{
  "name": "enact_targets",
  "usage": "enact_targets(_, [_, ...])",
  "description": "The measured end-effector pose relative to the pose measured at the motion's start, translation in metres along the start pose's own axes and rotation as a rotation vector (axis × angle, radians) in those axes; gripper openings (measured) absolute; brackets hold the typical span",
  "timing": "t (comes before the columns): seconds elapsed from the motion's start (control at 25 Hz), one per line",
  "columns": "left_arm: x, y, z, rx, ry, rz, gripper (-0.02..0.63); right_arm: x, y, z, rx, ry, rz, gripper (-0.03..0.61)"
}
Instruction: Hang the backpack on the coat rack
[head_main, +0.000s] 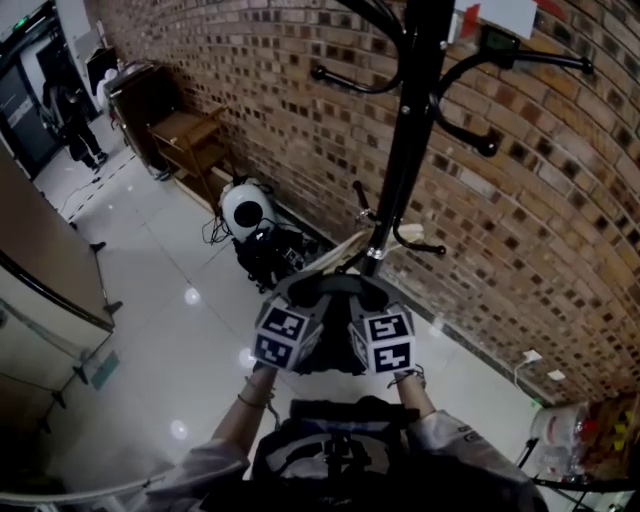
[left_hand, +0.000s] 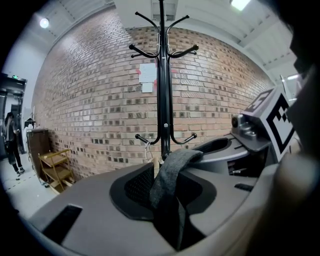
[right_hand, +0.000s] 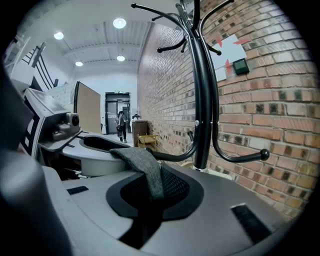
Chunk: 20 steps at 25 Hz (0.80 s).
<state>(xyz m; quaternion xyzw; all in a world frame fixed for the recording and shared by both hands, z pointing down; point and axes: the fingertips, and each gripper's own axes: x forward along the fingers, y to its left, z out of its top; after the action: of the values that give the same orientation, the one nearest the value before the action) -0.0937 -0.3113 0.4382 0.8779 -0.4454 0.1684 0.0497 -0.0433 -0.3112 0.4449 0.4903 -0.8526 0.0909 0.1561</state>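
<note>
The black coat rack (head_main: 407, 150) stands against the brick wall, with curved hooks high up (head_main: 350, 85) and a lower set (head_main: 425, 246) just ahead of both grippers. The dark backpack (head_main: 335, 455) hangs below my hands. Its grey top strap (left_hand: 172, 170) runs from one gripper to the other. My left gripper (head_main: 310, 293) is shut on one end of the strap. My right gripper (head_main: 365, 293) is shut on the other end (right_hand: 145, 167). In the left gripper view the rack's pole (left_hand: 163, 90) is straight ahead; in the right gripper view the pole (right_hand: 201, 100) is close on the right.
A brick wall (head_main: 540, 200) runs behind the rack. On the floor to the left lie a white round device with black gear (head_main: 248, 212) and a wooden shelf (head_main: 190, 135). A person (head_main: 75, 120) stands far off. Plastic bottles (head_main: 560, 432) sit at bottom right.
</note>
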Motion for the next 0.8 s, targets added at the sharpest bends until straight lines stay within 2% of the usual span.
enact_targets(0.44, [0.024, 0.018, 0.008, 0.023, -0.031, -0.072, 0.112, 0.02, -0.007, 0.008, -0.008, 0.014, -0.044, 0.051])
enact_targets(0.8, [0.043, 0.019, 0.004, 0.11, 0.001, -0.238, 0.112, 0.024, -0.01, 0.003, -0.011, 0.039, -0.051, 0.054])
